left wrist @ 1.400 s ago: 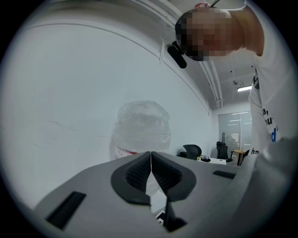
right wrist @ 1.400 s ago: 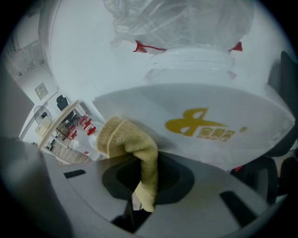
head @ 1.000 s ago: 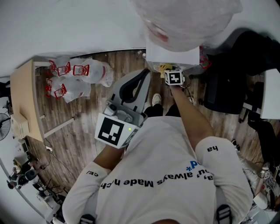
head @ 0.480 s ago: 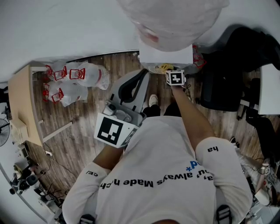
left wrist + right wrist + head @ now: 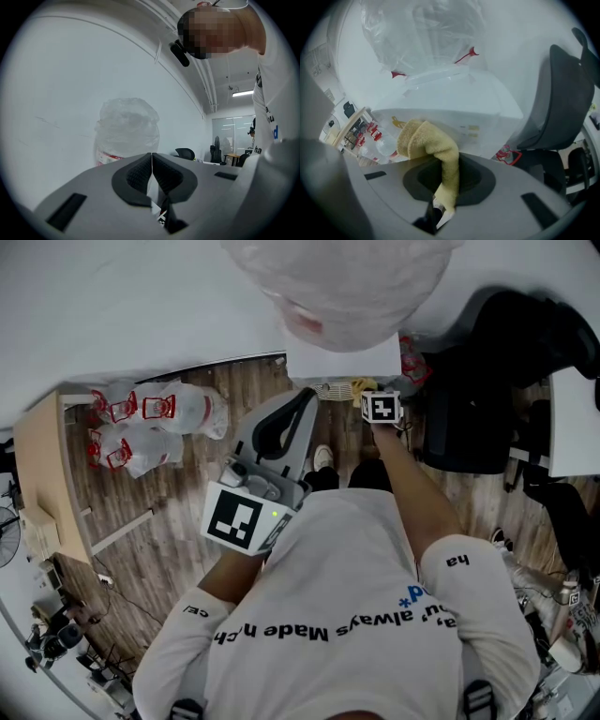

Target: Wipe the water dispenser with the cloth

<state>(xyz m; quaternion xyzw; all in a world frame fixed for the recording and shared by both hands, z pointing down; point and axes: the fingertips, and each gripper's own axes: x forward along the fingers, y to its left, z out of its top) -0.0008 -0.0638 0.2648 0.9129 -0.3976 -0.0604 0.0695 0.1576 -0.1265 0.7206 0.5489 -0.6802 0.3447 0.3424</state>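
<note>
The white water dispenser (image 5: 342,360) stands against the wall, with a plastic-wrapped bottle (image 5: 347,277) on top. My right gripper (image 5: 364,392) is at the dispenser's front face, shut on a yellow cloth (image 5: 356,385). In the right gripper view the cloth (image 5: 429,145) hangs folded out of the right gripper (image 5: 449,161) and rests against the dispenser (image 5: 454,103) below the bottle (image 5: 422,28). My left gripper (image 5: 286,423) is held back from the dispenser, shut with nothing in it. The left gripper (image 5: 151,164) points toward the bottle (image 5: 126,129).
A black office chair (image 5: 478,418) stands close to the dispenser's right side, and it also shows as the chair (image 5: 562,103) in the right gripper view. Spare wrapped water bottles (image 5: 150,418) lie on the wooden floor at the left, beside a light wooden desk (image 5: 42,474).
The right gripper with the cloth has slid a little to the right along the dispenser's front. The left gripper has stayed where it was.
</note>
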